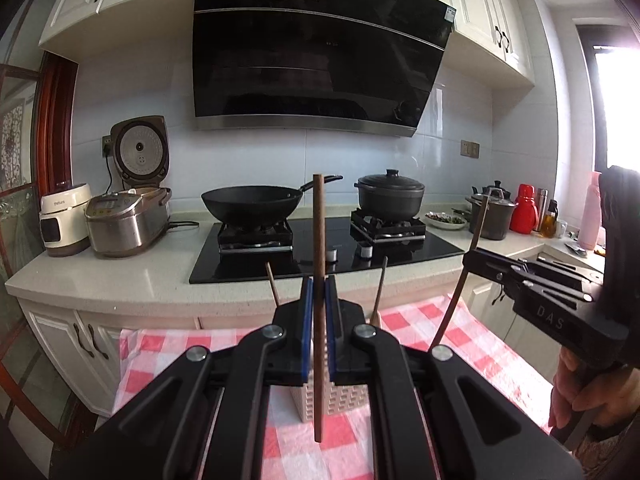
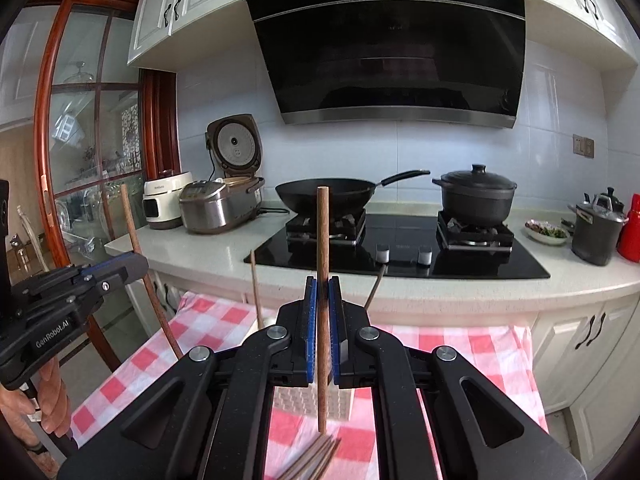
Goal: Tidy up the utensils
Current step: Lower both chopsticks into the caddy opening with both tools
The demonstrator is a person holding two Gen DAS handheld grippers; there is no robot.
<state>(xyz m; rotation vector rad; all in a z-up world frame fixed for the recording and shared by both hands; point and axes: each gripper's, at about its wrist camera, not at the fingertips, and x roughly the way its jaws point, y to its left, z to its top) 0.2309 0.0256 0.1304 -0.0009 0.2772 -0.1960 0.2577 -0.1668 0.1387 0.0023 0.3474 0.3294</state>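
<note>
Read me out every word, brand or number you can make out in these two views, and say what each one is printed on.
"DAS": on the right gripper body, left wrist view.
"GenRobot.AI": on the left gripper body, right wrist view.
White cooker brand: too blurred to read.
Sticker on the range hood: too small.
Hood panel marks and hob print: unreadable.

Two tools (image 1: pixel 319 300) (image 2: pixel 323 300), two held chopsticks (image 1: pixel 319 240) (image 2: pixel 323 240), one basket (image 1: pixel 332 400), one wok (image 1: pixel 252 200), one pot (image 1: pixel 390 196)
</note>
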